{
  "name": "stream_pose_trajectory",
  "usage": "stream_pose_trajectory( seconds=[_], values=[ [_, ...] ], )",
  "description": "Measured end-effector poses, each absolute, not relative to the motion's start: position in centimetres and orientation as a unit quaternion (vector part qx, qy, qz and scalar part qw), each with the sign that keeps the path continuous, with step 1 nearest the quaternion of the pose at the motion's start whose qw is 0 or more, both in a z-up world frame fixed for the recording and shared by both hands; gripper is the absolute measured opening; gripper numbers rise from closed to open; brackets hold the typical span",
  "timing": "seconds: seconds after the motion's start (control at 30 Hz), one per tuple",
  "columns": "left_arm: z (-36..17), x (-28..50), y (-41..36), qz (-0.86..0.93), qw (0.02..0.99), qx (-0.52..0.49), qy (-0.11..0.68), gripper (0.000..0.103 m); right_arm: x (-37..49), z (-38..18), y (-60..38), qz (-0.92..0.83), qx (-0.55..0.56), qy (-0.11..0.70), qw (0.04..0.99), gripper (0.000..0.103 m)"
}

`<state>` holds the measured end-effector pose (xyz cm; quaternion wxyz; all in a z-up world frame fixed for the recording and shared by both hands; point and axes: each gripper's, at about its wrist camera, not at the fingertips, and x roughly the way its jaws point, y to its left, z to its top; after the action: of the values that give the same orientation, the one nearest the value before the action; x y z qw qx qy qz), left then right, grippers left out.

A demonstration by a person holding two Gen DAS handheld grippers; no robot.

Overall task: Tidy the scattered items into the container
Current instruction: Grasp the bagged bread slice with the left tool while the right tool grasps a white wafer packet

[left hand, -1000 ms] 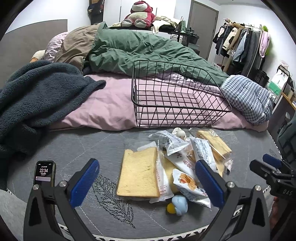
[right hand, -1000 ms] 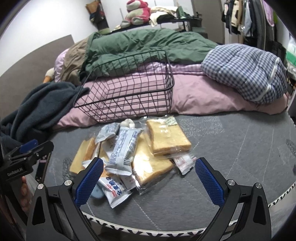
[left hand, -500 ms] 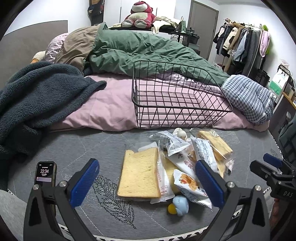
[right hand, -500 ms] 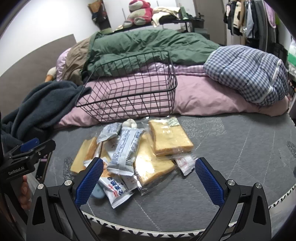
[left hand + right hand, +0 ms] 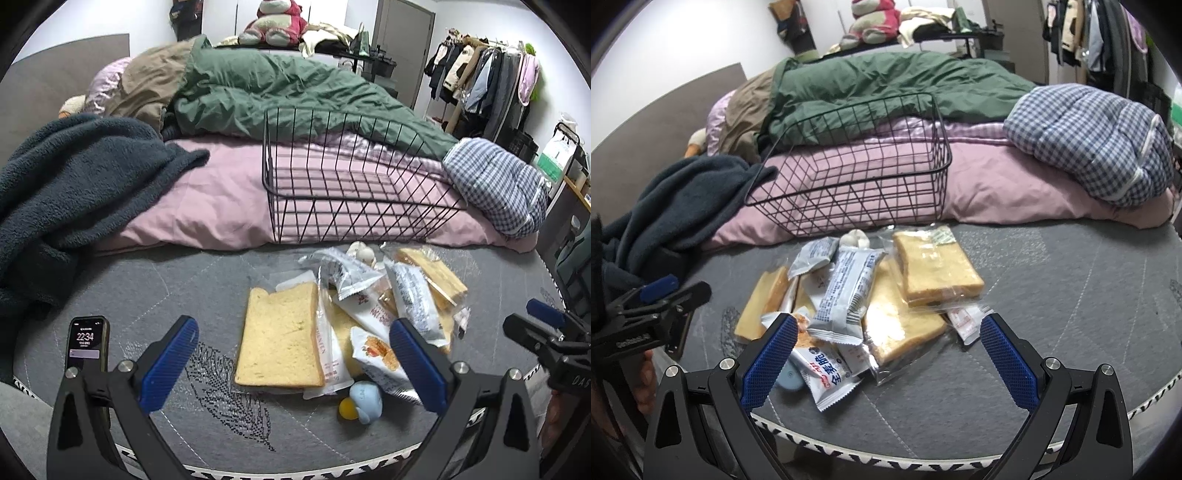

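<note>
a grey quilted mattress [image 5: 155,280] carries a heap of wrapped snacks [image 5: 849,291] and bagged bread slices [image 5: 280,336], with a small blue toy [image 5: 364,400] at the heap's near edge and a phone [image 5: 86,343] to the left. behind, a pink duvet [image 5: 214,206] lies on it, and the wire basket [image 5: 347,184] seems to rest on that duvet.

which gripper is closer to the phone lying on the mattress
Left. The phone lies just beside the left gripper's left finger, at the mattress edge. The right gripper is across the snack pile, on its far side from the phone.
</note>
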<state>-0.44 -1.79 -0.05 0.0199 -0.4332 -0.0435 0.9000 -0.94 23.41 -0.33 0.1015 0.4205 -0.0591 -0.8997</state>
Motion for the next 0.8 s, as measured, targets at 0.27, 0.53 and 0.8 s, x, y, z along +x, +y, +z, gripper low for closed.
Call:
stream_pose_trajectory(
  seconds=[0.27, 0.53, 0.8],
  values=[
    [-5.6, -3.6, -2.4, 0.867, 0.032, -0.496, -0.043, 0.103, -2.9, -1.5, 23.8, -0.892, 0.434, -0.072, 0.104, 0.103],
    [-9.5, -6.0, -2.7, 0.844, 0.036, -0.532, -0.057, 0.095, -4.1, -1.9, 23.6, -0.888, 0.436, -0.088, 0.115, 0.103],
    [-11.2, -7.0, -3.2, 0.833, 0.043, -0.545, -0.084, 0.092, -4.7, -2.6, 22.7, -0.884, 0.442, -0.086, 0.127, 0.103]
  ],
)
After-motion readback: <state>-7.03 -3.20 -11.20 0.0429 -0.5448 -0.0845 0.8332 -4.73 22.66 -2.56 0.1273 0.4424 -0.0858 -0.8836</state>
